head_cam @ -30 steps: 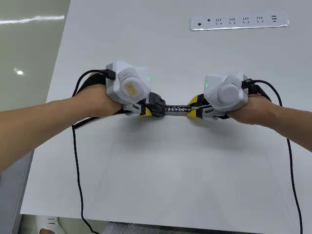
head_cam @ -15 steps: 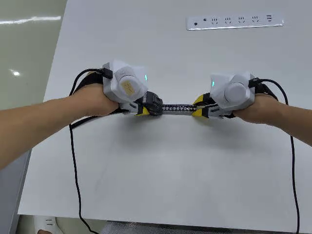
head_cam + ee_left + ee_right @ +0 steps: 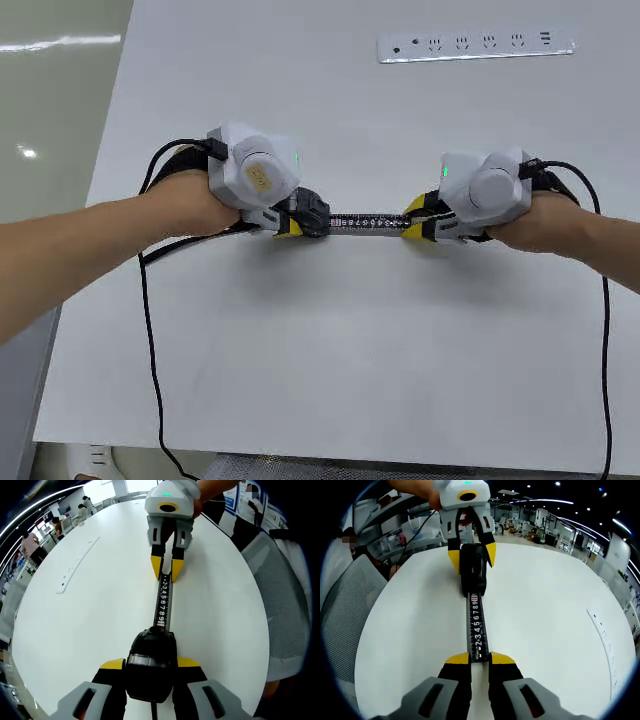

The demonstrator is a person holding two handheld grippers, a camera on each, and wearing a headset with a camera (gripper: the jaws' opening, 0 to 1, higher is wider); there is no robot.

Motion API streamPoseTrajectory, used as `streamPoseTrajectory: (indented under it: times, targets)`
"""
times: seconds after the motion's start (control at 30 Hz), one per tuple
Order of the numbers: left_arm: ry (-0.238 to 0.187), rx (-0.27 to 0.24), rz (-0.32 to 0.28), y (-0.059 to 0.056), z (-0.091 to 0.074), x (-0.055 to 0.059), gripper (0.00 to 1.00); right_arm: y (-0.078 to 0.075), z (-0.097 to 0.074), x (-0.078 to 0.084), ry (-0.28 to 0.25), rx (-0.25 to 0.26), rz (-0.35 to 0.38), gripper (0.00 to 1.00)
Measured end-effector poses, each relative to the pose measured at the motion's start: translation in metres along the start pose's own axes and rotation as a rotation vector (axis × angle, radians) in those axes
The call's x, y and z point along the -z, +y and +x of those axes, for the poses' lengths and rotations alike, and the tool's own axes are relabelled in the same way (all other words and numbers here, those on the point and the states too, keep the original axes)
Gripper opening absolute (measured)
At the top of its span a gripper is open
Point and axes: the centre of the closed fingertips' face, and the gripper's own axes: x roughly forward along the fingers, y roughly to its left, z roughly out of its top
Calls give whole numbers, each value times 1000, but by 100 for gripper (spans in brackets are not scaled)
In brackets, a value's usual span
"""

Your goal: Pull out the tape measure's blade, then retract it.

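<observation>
The black tape measure case rests on the white table between the yellow-tipped jaws of my left gripper, which is shut on it; the left gripper view has the case large at the bottom. Its black blade with white numbers runs right to my right gripper, shut on the blade's end. In the right gripper view the blade leads from my fingertips up to the case. Numbers up to about ten show on the blade.
A white power strip lies at the table's far right; it appears as a thin strip in the left gripper view. Black cables trail from both grippers over the near table edge. A mesh chair stands beside the table.
The right gripper has moved right, away from the case, and more of the blade is drawn out. The left gripper holds the case in about the same spot.
</observation>
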Motion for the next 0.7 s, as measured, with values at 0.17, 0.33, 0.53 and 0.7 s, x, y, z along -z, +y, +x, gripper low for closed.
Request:
streamPoseTrajectory:
  times: [0.17,0.33,0.53,0.7]
  targets:
    - [-2,2,-1,0,0,0,32,-2,-3,5,4,3,4,11]
    - [-1,4,1,0,0,0,32,-3,-6,10,8,6,12,11]
    - [-2,5,1,0,1,0,32,-4,-10,14,13,8,16,11]
    - [1,4,4,0,1,0,32,-5,-16,18,18,9,15,11]
